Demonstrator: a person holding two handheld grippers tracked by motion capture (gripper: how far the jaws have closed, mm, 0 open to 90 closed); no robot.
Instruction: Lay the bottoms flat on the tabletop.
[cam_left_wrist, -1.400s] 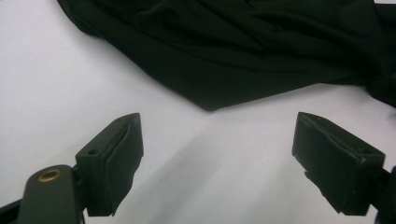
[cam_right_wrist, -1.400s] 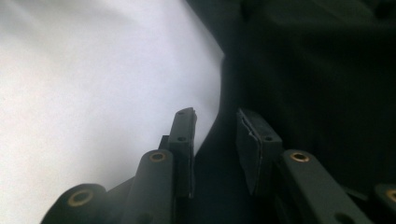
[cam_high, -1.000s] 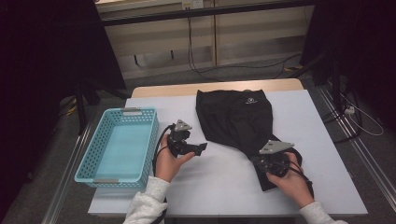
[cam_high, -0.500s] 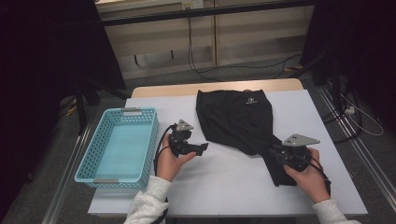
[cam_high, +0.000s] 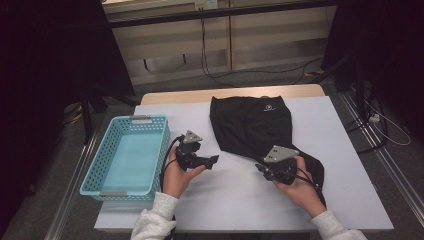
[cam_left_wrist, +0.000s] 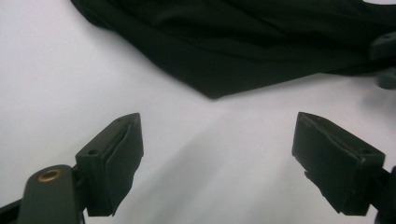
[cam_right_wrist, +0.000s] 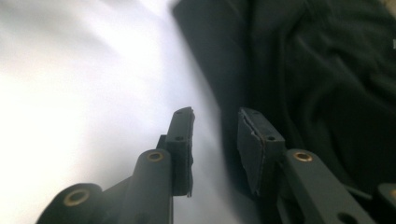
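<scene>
White and bare up front, the desk (cam_high: 240, 200) carries a black garment (cam_high: 255, 125) running from its far middle toward the near right corner. The right hand-held gripper (cam_high: 262, 170) hovers at its near left edge, jaws just been opening, nothing between them. The left hand-held gripper (cam_high: 214, 160), spread wide and empty, points at the cloth from the left, beside a blue basket (cam_high: 100, 170).

Black garment (cam_high: 252, 125), small white logo; light-blue perforated basket (cam_high: 127, 155); seemingly white table (cam_high: 235, 200).

Right gripper (cam_high: 263, 170) off the black garment (cam_high: 252, 125), leftward, jaws newly parted, empty.
</scene>
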